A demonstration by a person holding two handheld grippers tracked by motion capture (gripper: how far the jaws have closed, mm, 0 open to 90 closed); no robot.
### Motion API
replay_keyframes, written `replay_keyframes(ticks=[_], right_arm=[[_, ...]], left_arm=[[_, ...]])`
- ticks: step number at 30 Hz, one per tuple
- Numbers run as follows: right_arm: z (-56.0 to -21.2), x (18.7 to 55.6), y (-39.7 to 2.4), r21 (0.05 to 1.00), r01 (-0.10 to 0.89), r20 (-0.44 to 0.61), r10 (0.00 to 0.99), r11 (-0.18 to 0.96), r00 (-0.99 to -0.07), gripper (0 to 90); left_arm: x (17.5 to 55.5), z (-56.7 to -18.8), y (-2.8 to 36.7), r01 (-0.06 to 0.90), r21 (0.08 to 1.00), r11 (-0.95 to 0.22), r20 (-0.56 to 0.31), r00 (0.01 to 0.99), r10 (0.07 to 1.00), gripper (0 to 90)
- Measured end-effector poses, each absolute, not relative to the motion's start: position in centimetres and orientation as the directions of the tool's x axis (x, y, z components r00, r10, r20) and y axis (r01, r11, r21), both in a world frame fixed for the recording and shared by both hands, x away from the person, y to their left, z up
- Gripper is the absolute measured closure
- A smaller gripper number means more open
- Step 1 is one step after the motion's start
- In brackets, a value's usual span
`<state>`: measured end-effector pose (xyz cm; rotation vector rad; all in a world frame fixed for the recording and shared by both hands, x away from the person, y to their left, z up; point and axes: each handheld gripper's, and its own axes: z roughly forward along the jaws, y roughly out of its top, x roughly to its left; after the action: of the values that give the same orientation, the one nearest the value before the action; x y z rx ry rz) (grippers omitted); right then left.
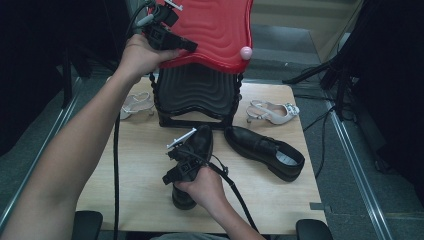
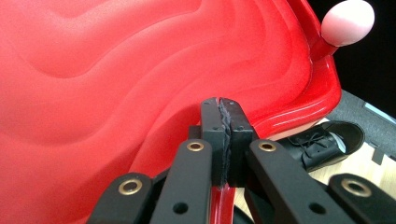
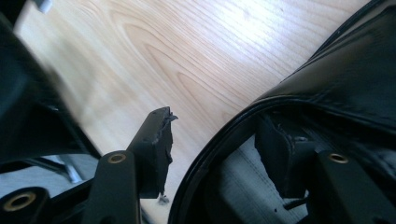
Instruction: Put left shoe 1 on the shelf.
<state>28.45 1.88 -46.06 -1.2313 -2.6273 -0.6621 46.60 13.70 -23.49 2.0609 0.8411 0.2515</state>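
Note:
A hand holds my left gripper (image 1: 189, 46) up at the near edge of a red wavy lid (image 1: 215, 30), raised above a black ribbed box (image 1: 195, 92). In the left gripper view my left gripper (image 2: 223, 116) is shut on the rim of the red lid (image 2: 116, 70). My right gripper (image 1: 175, 176) is at the heel opening of a black leather shoe (image 1: 202, 142) near the table's front. In the right gripper view my right gripper (image 3: 215, 123) straddles the collar of the shoe (image 3: 345, 79), one jaw inside and one outside. A gap shows beside the outer jaw, so it is open.
A second black shoe (image 1: 262, 150) lies to the right on the wooden table (image 1: 140, 165). White sandals lie at the back right (image 1: 272, 112) and back left (image 1: 135, 105). A pink knob (image 1: 245, 52) sticks out at the lid's corner. Cables trail toward the front edge.

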Motion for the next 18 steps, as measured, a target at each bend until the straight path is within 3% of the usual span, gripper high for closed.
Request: replay_keyframes(ticks=[3,14,18], right_arm=[[-46.5,28.3,2.1,0.319,0.739,0.266,0.693,0.593,-0.671,52.8],[-45.9,28.2,-0.2,0.226,0.753,0.283,0.698,0.618,-0.658,69.4],[-46.1,28.0,-0.8,0.243,0.761,0.236,0.725,0.601,-0.648,64.7]], left_arm=[[46.6,-23.5,13.7,0.472,0.79,-0.391,-0.127,0.751,0.648,89.8],[46.5,-23.5,13.8,0.472,0.791,-0.39,-0.126,0.748,0.651,89.8],[46.5,-23.5,13.8,0.473,0.792,-0.387,-0.128,0.747,0.652,89.7]])
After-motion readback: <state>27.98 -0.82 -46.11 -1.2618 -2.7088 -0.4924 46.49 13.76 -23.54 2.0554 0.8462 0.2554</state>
